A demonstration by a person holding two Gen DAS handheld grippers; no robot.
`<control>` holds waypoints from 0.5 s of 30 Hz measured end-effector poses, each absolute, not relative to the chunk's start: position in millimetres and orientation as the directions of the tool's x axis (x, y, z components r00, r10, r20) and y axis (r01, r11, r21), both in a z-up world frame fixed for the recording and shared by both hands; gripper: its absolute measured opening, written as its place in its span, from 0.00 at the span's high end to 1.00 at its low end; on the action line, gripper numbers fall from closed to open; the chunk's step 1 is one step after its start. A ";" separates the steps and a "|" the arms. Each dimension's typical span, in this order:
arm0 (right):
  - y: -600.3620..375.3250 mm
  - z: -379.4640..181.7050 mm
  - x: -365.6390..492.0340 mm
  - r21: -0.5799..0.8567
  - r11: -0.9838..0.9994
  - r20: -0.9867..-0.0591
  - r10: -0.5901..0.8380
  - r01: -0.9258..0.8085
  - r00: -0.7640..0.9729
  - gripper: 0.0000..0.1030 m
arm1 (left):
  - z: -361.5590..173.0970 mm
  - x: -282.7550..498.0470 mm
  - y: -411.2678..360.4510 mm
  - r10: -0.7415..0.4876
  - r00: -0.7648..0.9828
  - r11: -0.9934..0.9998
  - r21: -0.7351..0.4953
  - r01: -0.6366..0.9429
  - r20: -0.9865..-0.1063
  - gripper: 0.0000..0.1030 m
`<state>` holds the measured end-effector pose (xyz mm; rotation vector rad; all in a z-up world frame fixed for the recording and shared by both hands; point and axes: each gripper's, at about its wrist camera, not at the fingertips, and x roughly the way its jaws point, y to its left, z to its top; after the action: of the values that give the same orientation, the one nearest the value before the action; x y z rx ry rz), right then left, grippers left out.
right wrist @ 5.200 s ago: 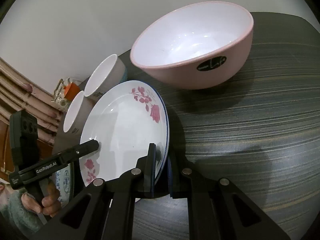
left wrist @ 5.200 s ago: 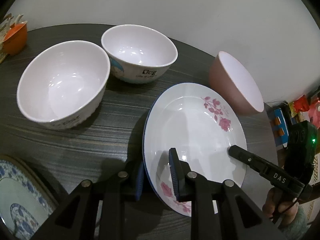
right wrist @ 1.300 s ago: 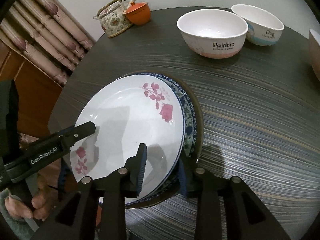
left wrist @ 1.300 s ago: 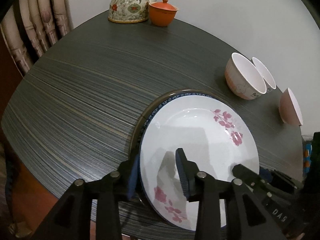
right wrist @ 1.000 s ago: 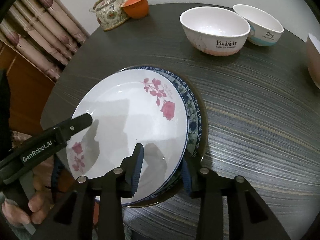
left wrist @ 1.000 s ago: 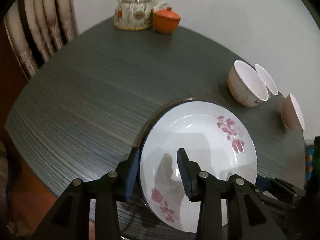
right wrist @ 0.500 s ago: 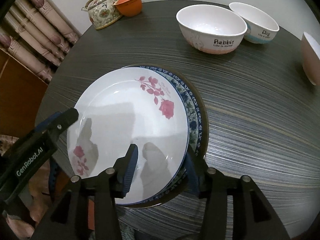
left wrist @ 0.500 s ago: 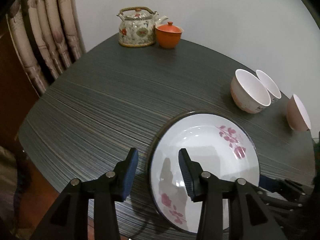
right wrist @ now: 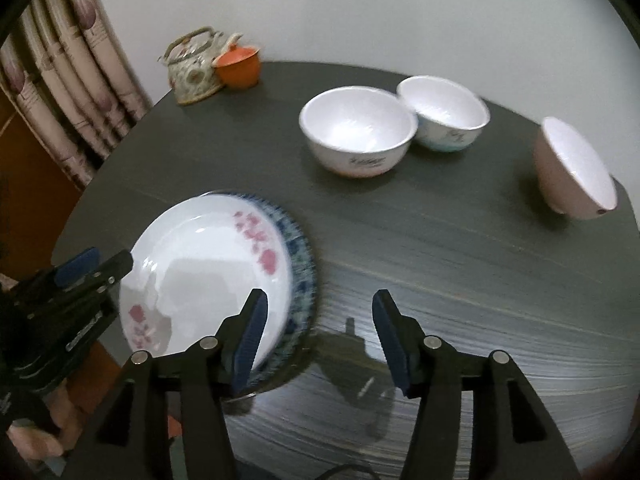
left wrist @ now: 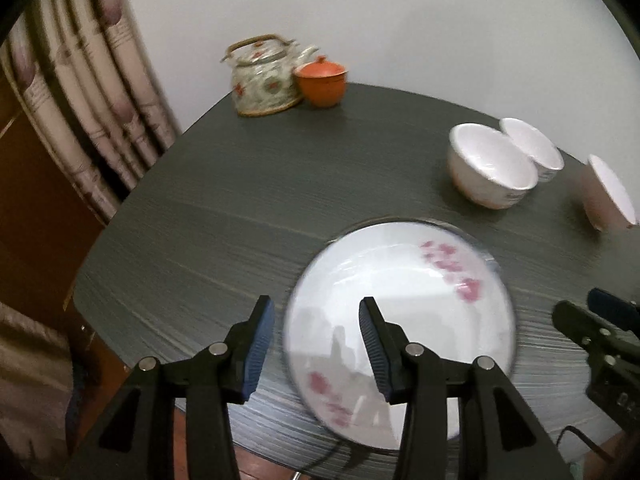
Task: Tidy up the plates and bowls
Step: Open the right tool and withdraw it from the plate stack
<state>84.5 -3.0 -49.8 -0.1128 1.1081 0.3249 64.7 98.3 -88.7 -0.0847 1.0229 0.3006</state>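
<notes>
A white plate with pink roses (right wrist: pixel 208 256) lies on top of a blue-patterned plate (right wrist: pixel 302 264) at the near left of the dark table (right wrist: pixel 440 260). My left gripper (left wrist: pixel 316 308) hovers open above the plate's left rim (left wrist: pixel 420 292), apart from it. My right gripper (right wrist: pixel 320 300) hangs over the stack's right edge; its jaws are opening, with nothing between them. Each gripper shows in the other's view: the right gripper (left wrist: pixel 592 320) and the left gripper (right wrist: pixel 100 264). Farther back stand a white bowl (right wrist: pixel 356 136), a second white bowl (right wrist: pixel 444 116) touching it, and a pink bowl (right wrist: pixel 572 168).
A patterned teapot (left wrist: pixel 264 76) and an orange lidded cup (left wrist: pixel 320 82) stand at the table's far edge by the wall. A curtain (left wrist: pixel 80 92) hangs to the left. A hand (right wrist: pixel 36 440) holds the left gripper's handle.
The rose plate was carried from beside the bowls onto the blue-patterned plate. Both grippers have let go of its rim, risen and drawn back. The right jaws have spread wider.
</notes>
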 end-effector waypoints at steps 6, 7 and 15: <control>-47.0 -31.6 86.2 0.131 0.965 -0.879 0.220 -0.229 0.422 0.46 | -58.4 83.7 39.7 0.165 0.526 0.977 0.066 -0.202 -0.834 0.55; -57.1 -26.9 86.7 0.137 0.967 -0.874 0.220 -0.216 0.433 0.46 | -54.2 87.5 28.9 0.162 0.531 0.980 0.072 -0.186 -0.831 0.55; -133.2 -12.0 81.2 0.146 0.985 -0.862 0.170 -0.086 0.477 0.42 | -37.7 115.8 -54.1 0.082 0.557 0.997 0.076 -0.034 -0.827 0.53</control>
<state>81.2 -133.2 -12.0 0.0867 1.0625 0.1568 115.8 -54.1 -37.7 0.0532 0.9780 0.0683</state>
